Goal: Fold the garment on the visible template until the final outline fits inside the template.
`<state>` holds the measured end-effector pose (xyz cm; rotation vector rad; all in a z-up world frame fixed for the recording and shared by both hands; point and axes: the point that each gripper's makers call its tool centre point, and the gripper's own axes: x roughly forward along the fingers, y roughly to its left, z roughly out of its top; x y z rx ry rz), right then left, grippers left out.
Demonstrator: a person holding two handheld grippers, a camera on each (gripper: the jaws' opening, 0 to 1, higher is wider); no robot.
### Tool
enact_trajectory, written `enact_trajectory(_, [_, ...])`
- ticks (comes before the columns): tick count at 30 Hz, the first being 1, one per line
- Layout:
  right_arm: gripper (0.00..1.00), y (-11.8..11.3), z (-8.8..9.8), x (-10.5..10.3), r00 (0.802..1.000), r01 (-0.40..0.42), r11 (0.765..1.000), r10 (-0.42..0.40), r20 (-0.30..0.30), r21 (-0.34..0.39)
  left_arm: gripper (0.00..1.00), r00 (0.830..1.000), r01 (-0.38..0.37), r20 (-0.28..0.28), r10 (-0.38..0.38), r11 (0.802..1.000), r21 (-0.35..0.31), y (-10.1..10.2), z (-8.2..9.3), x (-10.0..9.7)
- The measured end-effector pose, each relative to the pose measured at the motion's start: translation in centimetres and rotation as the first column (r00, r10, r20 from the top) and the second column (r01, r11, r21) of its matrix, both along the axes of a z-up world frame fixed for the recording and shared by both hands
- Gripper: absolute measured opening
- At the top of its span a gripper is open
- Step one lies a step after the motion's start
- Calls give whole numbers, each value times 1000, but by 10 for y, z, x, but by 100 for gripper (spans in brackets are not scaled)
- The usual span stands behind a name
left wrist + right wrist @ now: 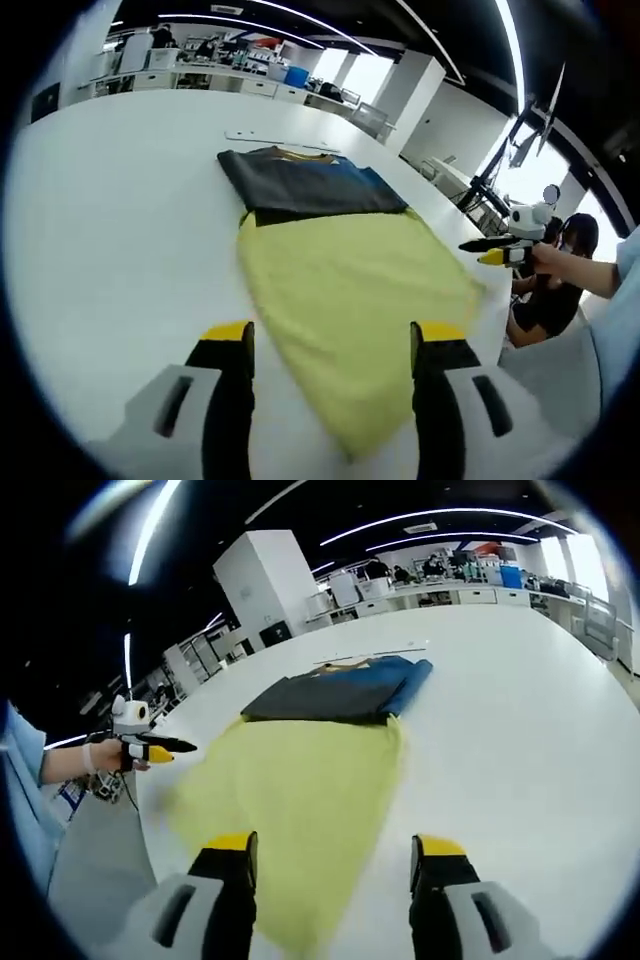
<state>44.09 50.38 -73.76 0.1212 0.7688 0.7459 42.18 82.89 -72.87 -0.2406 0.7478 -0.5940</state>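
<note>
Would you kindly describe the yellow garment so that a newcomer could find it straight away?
Start at the large white table. Spread flat on it lies the soft yellow cloth garment, directly ahead of the left claw. Its far edge meets a folded dark grey and blue pile of clothes; it alone is bright yellow and unfolded.

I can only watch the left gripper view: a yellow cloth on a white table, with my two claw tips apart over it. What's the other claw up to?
Observer: In the right gripper view, the right claw hangs open above the yellow cloth, gripping nothing.
Operator: And how does mine look from over there?
Observer: Your left claw is held by a hand near the cloth's side edge, apart from the fabric.
</note>
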Motion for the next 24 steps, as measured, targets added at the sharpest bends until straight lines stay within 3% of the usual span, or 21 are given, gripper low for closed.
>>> enact_trajectory(7, [42,-15,-7,-18,999,-22,1000,21,-34,-19,53,999,-4,-43,4,1000,-4,11,-7,-26])
enact_trajectory(14, [32,-23,-12,-41,996,-66,997,64,-62,-33,45,995,11,-95,-15,999,-41,7,-13,-53])
enact_trajectory(17, [29,-24,-13,-50,994,-72,997,69,-82,-25,40,995,15,-98,-18,999,-34,8,-16,-59])
enact_trajectory(19, [29,-23,-15,-54,993,-72,997,70,-96,-20,35,992,-17,-125,8,997,-70,9,-17,-61])
enact_trajectory(24, [24,-18,-17,-61,990,-75,997,75,-118,3,34,989,-7,-149,-3,997,-71,7,-23,-67])
